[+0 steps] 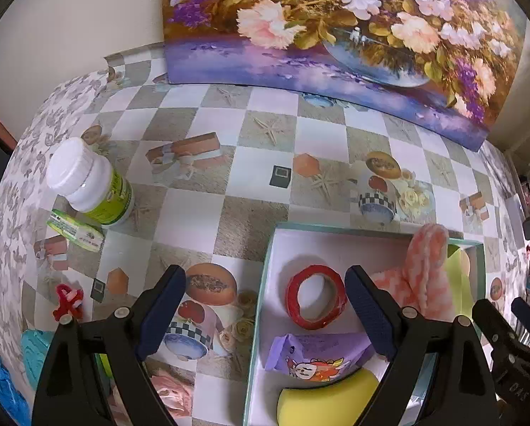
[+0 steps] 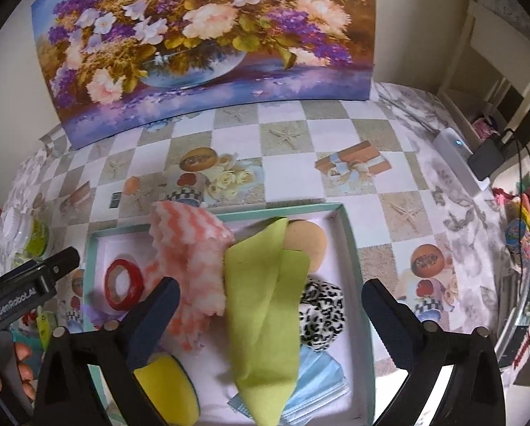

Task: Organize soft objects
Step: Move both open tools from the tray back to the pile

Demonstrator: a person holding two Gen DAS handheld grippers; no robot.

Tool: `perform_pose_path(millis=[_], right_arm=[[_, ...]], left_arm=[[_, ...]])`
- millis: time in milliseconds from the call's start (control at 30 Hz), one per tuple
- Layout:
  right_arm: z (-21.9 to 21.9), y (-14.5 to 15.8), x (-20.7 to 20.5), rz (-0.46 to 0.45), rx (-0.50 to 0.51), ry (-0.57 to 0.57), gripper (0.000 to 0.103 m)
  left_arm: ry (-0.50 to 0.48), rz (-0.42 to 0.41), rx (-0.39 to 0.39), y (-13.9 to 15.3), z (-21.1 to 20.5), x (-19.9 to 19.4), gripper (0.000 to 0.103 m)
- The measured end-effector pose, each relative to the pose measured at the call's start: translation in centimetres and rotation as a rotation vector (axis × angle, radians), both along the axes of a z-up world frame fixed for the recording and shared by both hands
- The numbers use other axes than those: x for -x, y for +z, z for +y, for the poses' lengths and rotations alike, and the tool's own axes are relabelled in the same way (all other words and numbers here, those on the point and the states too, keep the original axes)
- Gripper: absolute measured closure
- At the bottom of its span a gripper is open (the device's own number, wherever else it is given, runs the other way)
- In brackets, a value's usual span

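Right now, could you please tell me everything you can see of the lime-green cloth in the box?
The lime-green cloth is a thin, matte, felt-like sheet, loosely folded with soft creases. It lies lengthwise down the middle of the teal-rimmed box, draped over the pink-and-white fluffy cloth, tan round pad, leopard-print fabric and blue face mask. Nothing grips it.

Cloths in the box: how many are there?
2. The pink cloth lies beside the red tape; the green cloth lies right of it, over the mask. More may be hidden beneath.
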State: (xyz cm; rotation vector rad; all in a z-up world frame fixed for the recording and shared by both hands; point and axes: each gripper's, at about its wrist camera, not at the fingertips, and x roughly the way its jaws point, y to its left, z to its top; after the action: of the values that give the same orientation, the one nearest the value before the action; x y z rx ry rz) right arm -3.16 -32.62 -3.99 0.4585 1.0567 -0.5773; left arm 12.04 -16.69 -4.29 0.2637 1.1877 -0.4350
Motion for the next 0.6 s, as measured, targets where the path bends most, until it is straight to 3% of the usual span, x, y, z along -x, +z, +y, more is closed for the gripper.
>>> perform_pose_path(millis=[600], right_arm=[[1.9,1.6,-1.1,-0.04,0.037,0.065,0.0]], left_arm=[[0.07,-0.034,0.04,1.8,3.1,-1.5,0.012]])
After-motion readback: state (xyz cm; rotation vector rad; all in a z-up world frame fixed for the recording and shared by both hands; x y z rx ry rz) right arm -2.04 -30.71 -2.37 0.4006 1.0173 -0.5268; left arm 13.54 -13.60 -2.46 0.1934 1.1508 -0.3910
